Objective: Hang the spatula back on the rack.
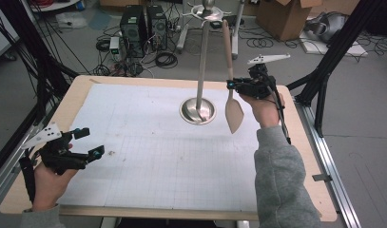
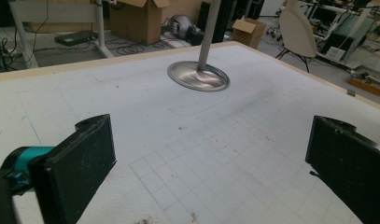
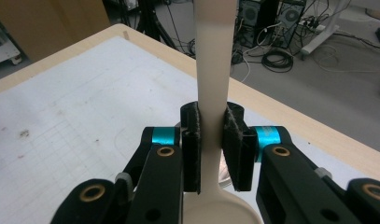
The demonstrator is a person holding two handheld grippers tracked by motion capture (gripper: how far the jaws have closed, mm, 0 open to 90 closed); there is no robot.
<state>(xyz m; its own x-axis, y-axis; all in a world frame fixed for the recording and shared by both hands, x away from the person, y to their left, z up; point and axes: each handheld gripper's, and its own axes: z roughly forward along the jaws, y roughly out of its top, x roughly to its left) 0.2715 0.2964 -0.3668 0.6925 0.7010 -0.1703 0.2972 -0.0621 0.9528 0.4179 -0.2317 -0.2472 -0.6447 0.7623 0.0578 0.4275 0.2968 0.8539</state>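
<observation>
A pale beige spatula point(image 1: 234, 114) hangs upright over the table's right half, blade down and clear of the mat. My right gripper point(image 1: 230, 84) is shut on its handle about midway up. In the right gripper view the two pads of that gripper point(image 3: 211, 140) press the flat handle point(image 3: 215, 56) from both sides. Just left of the blade stands a metal stand with a round base point(image 1: 198, 110) and a tall pole point(image 1: 202, 61). My left gripper point(image 1: 92, 141) is held low at the table's left edge, open, with nothing between its jaws point(image 2: 211, 163). From there the base point(image 2: 198, 76) and the blade point(image 2: 297, 28) show far ahead.
A white gridded mat point(image 1: 148, 156) covers the wooden table point(image 1: 82, 85). Beyond the far edge are computer towers point(image 1: 143, 28), loose cables and a cardboard box point(image 1: 286, 16) on the floor. Black frame struts point(image 1: 333, 52) stand at the right and left sides.
</observation>
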